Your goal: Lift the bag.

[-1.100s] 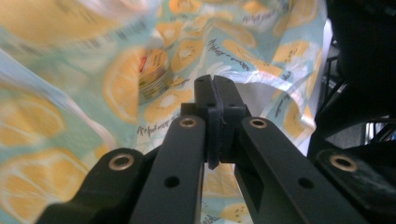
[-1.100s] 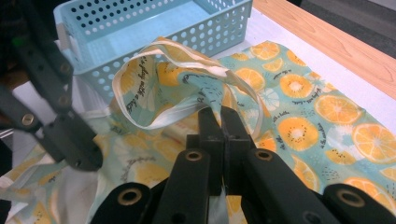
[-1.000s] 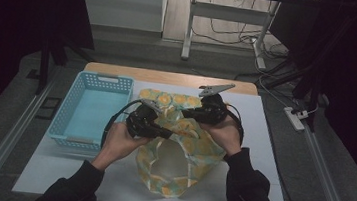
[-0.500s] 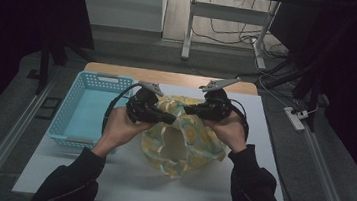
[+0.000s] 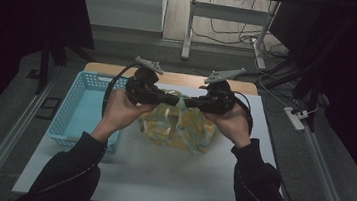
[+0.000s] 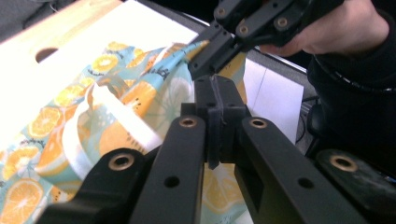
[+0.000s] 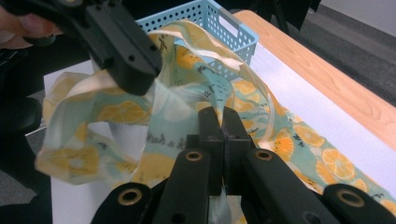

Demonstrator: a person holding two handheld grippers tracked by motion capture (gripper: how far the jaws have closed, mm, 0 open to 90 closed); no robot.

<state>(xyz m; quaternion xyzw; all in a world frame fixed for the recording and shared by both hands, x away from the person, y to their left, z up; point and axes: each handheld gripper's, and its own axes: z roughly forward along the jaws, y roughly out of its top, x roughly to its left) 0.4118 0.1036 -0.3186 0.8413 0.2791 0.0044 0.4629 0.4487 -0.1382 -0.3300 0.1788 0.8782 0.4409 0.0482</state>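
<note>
Both the left gripper (image 5: 174, 100) and the right gripper (image 5: 189, 102) are clamped tight on the upper edge of the thin orange-print plastic bag (image 5: 178, 128), which hangs over the white table mat (image 5: 168, 175) (light, limp, probably slippery), so the rim looks the best hold.

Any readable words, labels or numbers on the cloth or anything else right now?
Orange-print cloth: dark script lettering among the fruit; in the right gripper view one bit looks like "a fuch", the rest too blurred to read.
The same cloth in the left gripper view: a dark scribble near the right tool, unreadable.
Blue basket, left tool, table: no lettering visible.
</note>
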